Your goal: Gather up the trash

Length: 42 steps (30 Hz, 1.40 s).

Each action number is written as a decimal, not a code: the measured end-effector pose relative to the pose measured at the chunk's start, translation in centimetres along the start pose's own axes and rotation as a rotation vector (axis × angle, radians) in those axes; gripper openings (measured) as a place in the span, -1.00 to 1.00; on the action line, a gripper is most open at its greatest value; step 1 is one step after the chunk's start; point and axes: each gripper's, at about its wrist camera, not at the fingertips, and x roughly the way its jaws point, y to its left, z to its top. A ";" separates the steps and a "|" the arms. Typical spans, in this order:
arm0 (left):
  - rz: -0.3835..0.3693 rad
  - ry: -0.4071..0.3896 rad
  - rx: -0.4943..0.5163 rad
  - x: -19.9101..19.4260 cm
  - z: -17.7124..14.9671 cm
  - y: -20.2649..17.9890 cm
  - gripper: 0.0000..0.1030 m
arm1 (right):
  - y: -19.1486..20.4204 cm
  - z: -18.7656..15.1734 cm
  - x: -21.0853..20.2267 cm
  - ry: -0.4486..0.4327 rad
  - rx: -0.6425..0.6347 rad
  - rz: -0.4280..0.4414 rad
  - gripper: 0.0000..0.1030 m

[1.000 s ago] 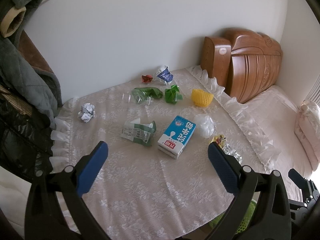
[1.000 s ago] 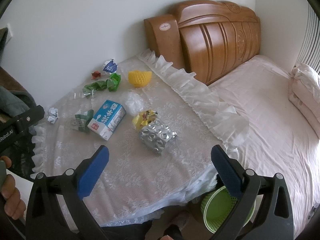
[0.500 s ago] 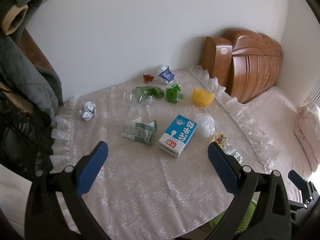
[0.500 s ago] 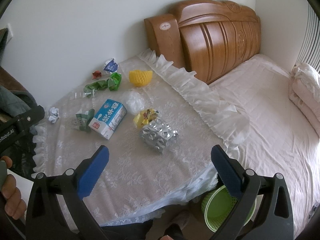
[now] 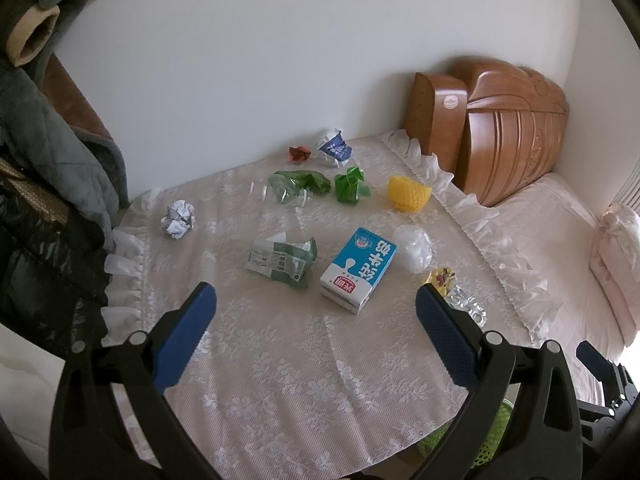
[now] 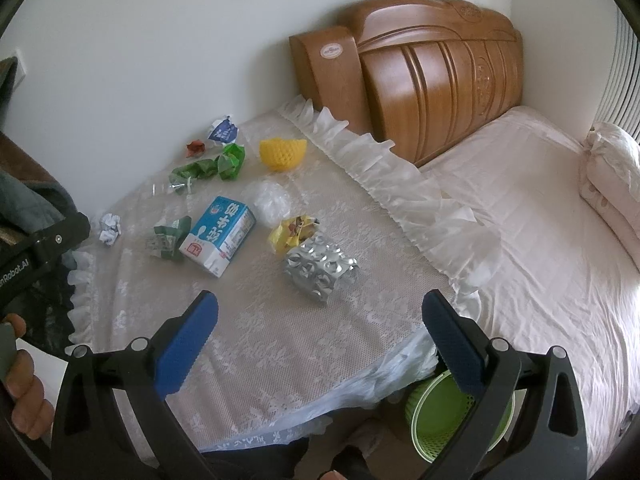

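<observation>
Scattered trash (image 5: 358, 270) on lace cloth; green basket (image 6: 460, 420) below edge.

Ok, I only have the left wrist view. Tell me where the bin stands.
Observer: A green basket stands on the floor below the lace cloth's near edge, beside the bed.
Operator: Describe the silver thing half hidden by my finger.
Observer: A crumpled silver blister pack, lying on the cloth right against the yellow wrapper.
Operator: Report the right gripper.
Observer: The right gripper is open and empty, hovering short of that pack.
</observation>
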 end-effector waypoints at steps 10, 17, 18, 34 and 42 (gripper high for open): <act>-0.002 0.002 -0.004 0.1 0.2 0.1 0.85 | -0.1 -0.1 0.0 -0.001 0.000 0.003 0.96; -0.002 0.003 -0.004 0.1 0.3 0.2 0.85 | -0.1 -0.1 0.0 0.000 0.001 0.004 0.96; -0.002 0.004 -0.004 0.1 0.2 0.2 0.85 | -0.2 0.0 0.0 -0.001 0.001 0.003 0.96; -0.005 0.009 -0.001 0.2 -0.4 0.6 0.85 | -0.2 0.0 0.2 0.000 0.002 0.002 0.96; -0.020 0.106 -0.012 4.6 -2.4 3.7 0.85 | 0.2 -1.6 3.3 0.068 0.012 -0.007 0.96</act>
